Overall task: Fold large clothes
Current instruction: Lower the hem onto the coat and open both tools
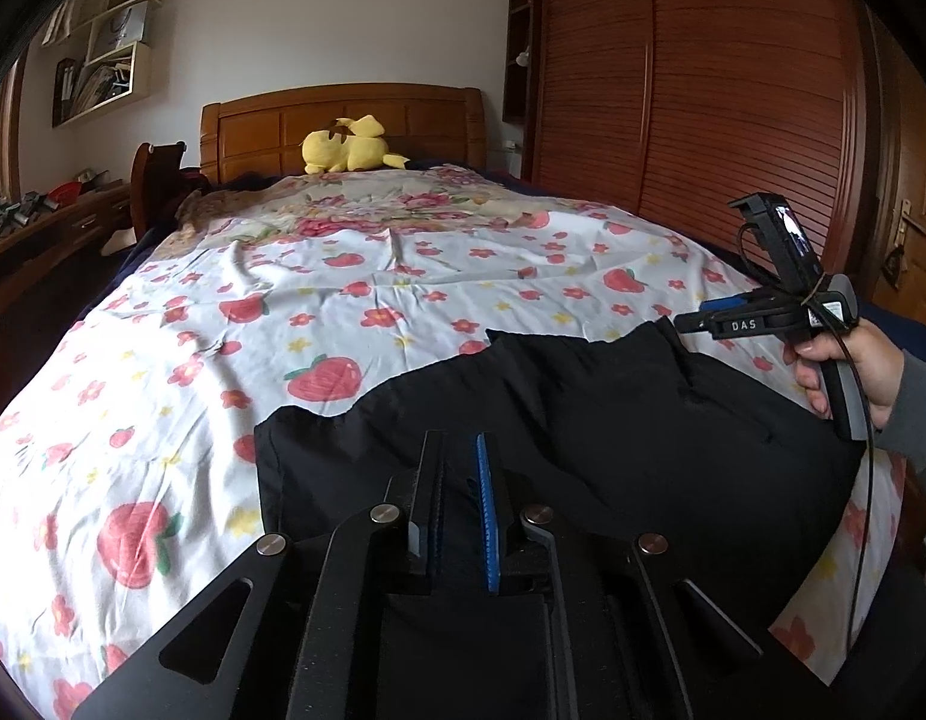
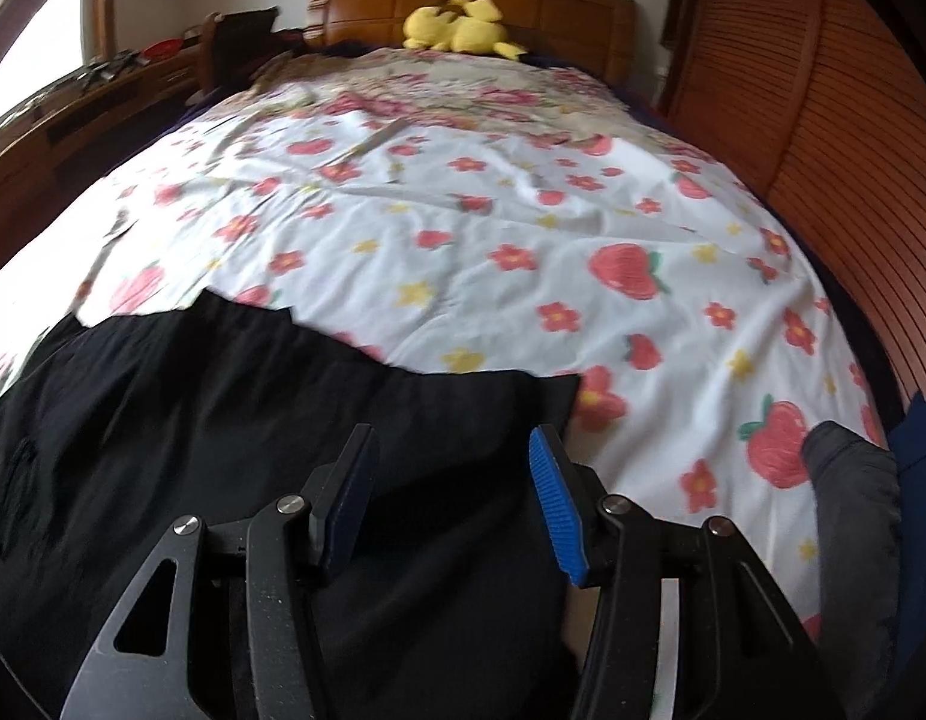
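Slippage is the chief worry in the left wrist view; the left gripper (image 1: 460, 450) at six o'clock has its jaws nearly together with only a thin gap, and whether cloth is pinched there I cannot tell; if it is not, the black garment (image 1: 583, 420), lying crumpled across the near end of the strawberry-print sheet (image 1: 343, 300), may slide when pulled; the right gripper (image 1: 697, 318) hangs at three o'clock above the garment's far corner. In the right wrist view, the same gripper (image 2: 454, 480) stands with jaws apart and nothing between the pads; the garment (image 2: 223, 408) lies at seven o'clock; a grab here could catch the sheet (image 2: 523, 240) beneath too.
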Demonstrator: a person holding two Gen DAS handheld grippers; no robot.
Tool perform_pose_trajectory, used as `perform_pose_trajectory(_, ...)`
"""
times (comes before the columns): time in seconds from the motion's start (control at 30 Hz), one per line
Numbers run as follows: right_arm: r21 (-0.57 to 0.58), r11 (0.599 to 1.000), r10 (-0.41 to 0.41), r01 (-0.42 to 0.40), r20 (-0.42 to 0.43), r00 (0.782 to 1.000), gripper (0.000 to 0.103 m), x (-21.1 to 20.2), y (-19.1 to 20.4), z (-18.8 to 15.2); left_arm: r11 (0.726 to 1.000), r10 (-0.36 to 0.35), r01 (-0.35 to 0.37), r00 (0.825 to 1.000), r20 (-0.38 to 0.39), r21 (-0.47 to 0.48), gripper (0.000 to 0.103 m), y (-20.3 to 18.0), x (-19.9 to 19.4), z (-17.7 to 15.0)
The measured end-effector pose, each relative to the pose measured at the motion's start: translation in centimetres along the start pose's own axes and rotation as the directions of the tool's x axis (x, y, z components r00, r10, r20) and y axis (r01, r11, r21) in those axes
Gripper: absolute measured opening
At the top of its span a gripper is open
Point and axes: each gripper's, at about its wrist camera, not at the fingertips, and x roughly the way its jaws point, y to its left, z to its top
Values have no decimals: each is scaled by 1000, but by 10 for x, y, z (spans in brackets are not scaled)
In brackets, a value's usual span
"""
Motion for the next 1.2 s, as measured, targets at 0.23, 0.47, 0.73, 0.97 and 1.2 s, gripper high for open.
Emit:
perform_pose_trajectory(0.23, -44, 997, 70, -71, -22, 997, 53, -7, 29, -11, 1000, -12, 13, 1000, -13, 6, 19, -6, 3, -6)
perform_pose_trajectory(0.47, -68, 993, 100, -100, -9, 995, 53, -44, 45, -54, 998, -55, 55, 998, -33, 22, 34, -21, 1, -13)
perform_pose_trajectory(0.73, -87, 994, 58, -59, -17, 998, 53, -92, 32, -109, 995, -84, 85, 996, -39, 42, 47, -37, -11, -23)
perform_pose_trajectory(0.97, -17, 998, 64, -66, -108, 992, 53, -79, 6, -147, 995, -80, 83, 995, -56, 52, 50, -50, -22, -34)
perform_pose_trajectory(1.2, 18, 998, 62, -61, -71, 996, 53, -77, 5, -161, 998, -65, 67, 992, -108, 15, 50, -55, -30, -51)
